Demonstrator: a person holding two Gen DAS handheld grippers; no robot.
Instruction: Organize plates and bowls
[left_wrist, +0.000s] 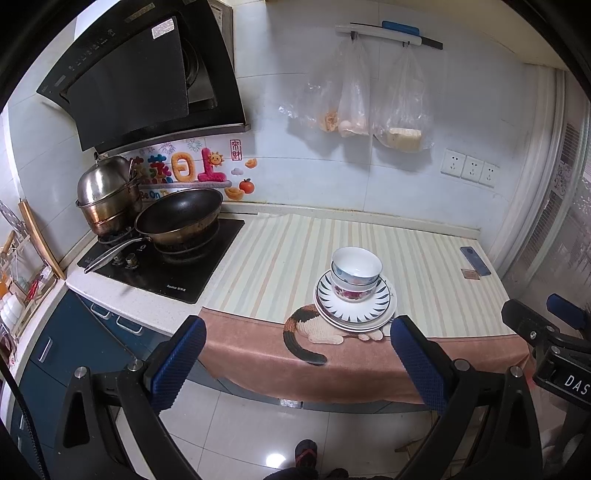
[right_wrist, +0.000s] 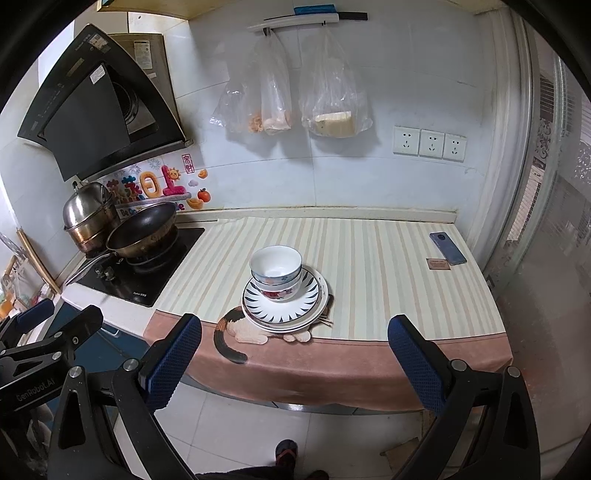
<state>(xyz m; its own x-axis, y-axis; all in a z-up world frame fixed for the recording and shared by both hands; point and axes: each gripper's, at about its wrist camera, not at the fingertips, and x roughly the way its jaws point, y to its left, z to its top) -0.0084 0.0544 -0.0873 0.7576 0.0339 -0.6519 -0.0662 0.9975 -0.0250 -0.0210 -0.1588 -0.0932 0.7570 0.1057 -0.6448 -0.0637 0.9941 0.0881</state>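
Stacked bowls (left_wrist: 356, 273) (right_wrist: 276, 272) sit nested on a stack of plates (left_wrist: 373, 312) (right_wrist: 295, 314); the top plate has a dark ray pattern. The stack stands near the front edge of the striped cloth on the counter (left_wrist: 295, 251) (right_wrist: 369, 258). My left gripper (left_wrist: 298, 334) is open and empty, held back from the counter over the floor, short of the stack. My right gripper (right_wrist: 294, 332) is open and empty, also back from the counter edge. The right gripper shows at the right edge of the left wrist view (left_wrist: 546, 325); the left gripper shows at the left edge of the right wrist view (right_wrist: 55, 328).
A gas hob (left_wrist: 166, 266) (right_wrist: 140, 273) to the left carries a dark wok (left_wrist: 181, 218) (right_wrist: 142, 229) and a steel steamer pot (left_wrist: 107, 195) (right_wrist: 88, 214). A phone (left_wrist: 476, 260) (right_wrist: 447, 248) and small card lie at the counter's right. Plastic bags (left_wrist: 354, 99) (right_wrist: 325, 96) hang on the wall.
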